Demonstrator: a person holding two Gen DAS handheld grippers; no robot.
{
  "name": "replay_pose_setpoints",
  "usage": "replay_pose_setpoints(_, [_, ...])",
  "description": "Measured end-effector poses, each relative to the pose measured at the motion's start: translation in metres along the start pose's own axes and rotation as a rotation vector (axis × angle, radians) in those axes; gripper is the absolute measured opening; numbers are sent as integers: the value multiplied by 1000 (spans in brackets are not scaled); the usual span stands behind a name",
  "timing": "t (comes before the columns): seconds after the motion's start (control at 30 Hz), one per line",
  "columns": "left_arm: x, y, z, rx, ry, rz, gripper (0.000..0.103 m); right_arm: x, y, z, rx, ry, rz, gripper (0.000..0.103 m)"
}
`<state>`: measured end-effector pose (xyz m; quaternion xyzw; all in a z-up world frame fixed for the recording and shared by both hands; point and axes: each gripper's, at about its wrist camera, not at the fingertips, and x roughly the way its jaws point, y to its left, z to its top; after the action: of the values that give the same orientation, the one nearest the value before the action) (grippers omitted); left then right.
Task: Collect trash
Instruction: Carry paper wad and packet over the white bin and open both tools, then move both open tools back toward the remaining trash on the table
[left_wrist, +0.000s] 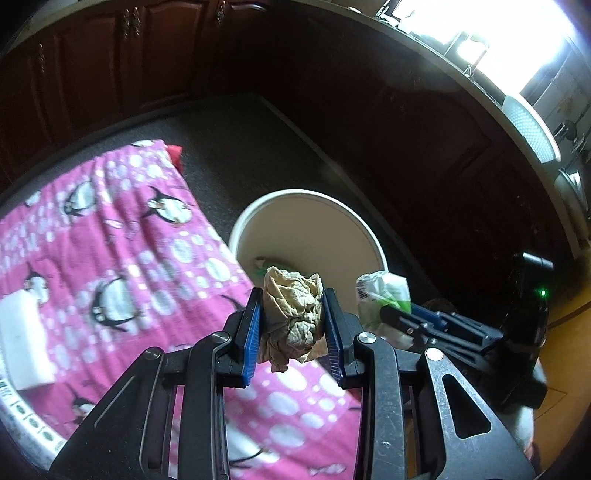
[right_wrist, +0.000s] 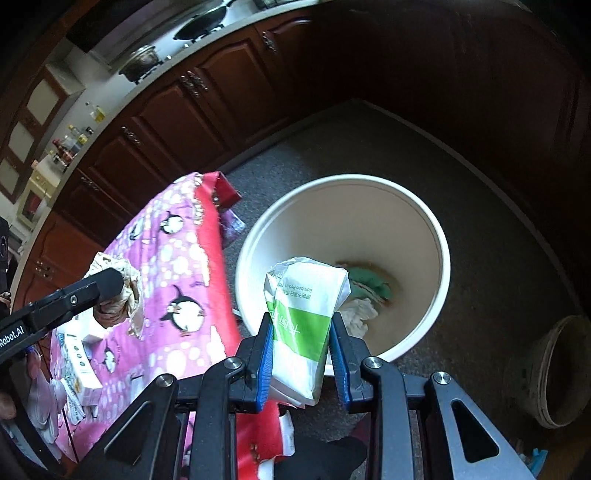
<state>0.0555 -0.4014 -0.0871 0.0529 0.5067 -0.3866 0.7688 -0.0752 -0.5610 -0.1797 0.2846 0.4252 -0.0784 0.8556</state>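
Observation:
My left gripper (left_wrist: 293, 301) is shut on a crumpled brown paper wad (left_wrist: 293, 317) and holds it over the table edge, near the rim of the white bin (left_wrist: 258, 206). My right gripper (right_wrist: 301, 323) is shut on a white and green tissue packet (right_wrist: 306, 310) and holds it above the near rim of the white bin (right_wrist: 436, 229). The bin stands on the floor and holds green and white scraps (right_wrist: 369, 288). In the left wrist view the right gripper (left_wrist: 397, 314) and its packet (left_wrist: 384, 295) show at the right. In the right wrist view the left gripper (right_wrist: 110, 286) and its wad (right_wrist: 118, 295) show at the left.
A table with a pink penguin cloth (left_wrist: 122, 236) lies left of the bin. A white box (left_wrist: 22, 339) and printed packaging (right_wrist: 79, 358) lie on it. Dark wooden cabinets (right_wrist: 207, 110) stand behind. A grey bowl (right_wrist: 554, 373) sits on the floor at the right.

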Motion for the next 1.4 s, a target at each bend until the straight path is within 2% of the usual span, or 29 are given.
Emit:
replay_pose_setpoints(0.3, [34,-4,8,-45,8,-32,31,18,-10,-1,29,-14,-52,27])
replay_pose_setpoints(0.33, [35,-4,7,-50,5,-33,33,20,-11,0,30,-24,-63,30])
replay_pose_setpoints(0.37, [37,-3,7,-53,4,-38,38,23,-11,1,30,-30,-72,42])
replay_pose_setpoints(0.4, [38,-2,7,-53,6,-34,41,25,-11,2,29,-35,-87,48])
replay_pose_setpoints(0.43, [38,-1,6,-53,7,-30,46,26,-11,2,29,-40,-97,50])
replay_pose_setpoints(0.53, [36,2,4,-52,5,-20,52,27,-10,0,33,-33,-93,50])
replay_pose_setpoints(0.83, [21,10,-5,-42,-8,-8,52,25,-5,-8,30,-14,-78,50])
replay_pose_setpoints(1.4, [-37,27,-27,-24,-76,88,52,0,32,-8,-21,-38,-49,51])
